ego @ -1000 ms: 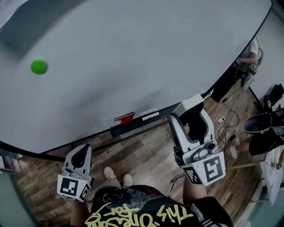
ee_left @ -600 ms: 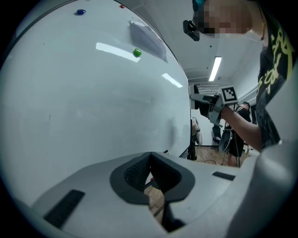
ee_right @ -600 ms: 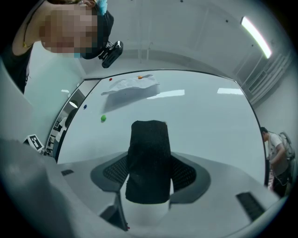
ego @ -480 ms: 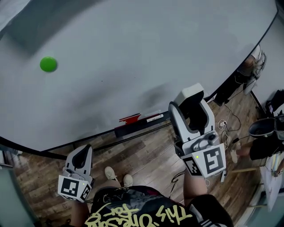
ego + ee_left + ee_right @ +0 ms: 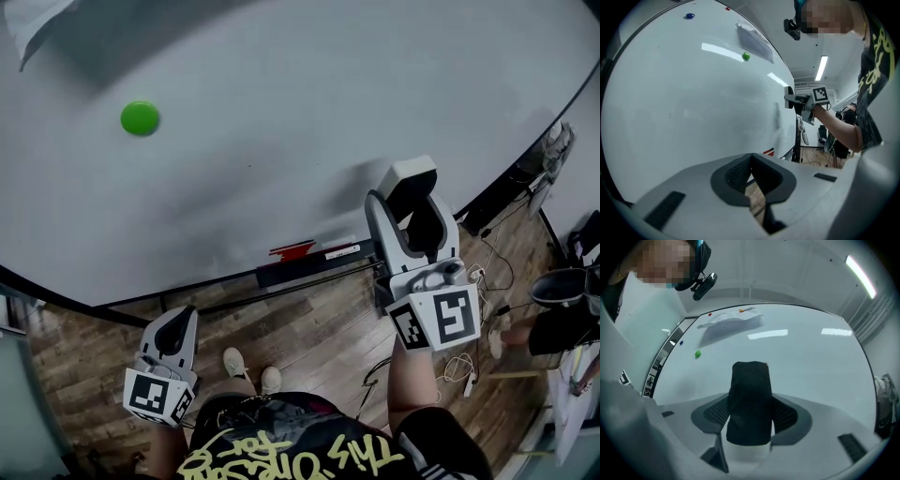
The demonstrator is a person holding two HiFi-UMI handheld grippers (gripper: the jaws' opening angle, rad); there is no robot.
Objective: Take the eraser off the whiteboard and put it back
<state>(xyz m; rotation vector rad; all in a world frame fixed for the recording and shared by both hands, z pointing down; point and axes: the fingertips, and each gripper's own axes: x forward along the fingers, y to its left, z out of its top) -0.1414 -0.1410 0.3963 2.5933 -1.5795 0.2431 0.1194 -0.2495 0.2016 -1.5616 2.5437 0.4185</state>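
Note:
The eraser (image 5: pixel 749 401), black felt on a white body, stands upright between the jaws of my right gripper (image 5: pixel 750 417), which is shut on it. In the head view the eraser (image 5: pixel 412 180) is held up close to the lower part of the whiteboard (image 5: pixel 281 112), above the tray (image 5: pixel 309 267); I cannot tell whether it touches the board. My left gripper (image 5: pixel 172 339) hangs low at the left over the floor, shut with nothing in it. The left gripper view shows its tips meeting (image 5: pixel 751 161) and the right gripper (image 5: pixel 806 101) off to the right.
A green magnet (image 5: pixel 140 118) sticks to the board at the upper left, below a sheet of paper (image 5: pixel 37 23). A red marker (image 5: pixel 292 250) lies on the tray. Cables (image 5: pixel 487 281) and a black stool (image 5: pixel 558 281) sit on the wooden floor at the right.
My right gripper has risen with the eraser toward the whiteboard, from beside the tray to above it. The head view has shifted, so the green magnet sits further right. The left gripper has stayed put.

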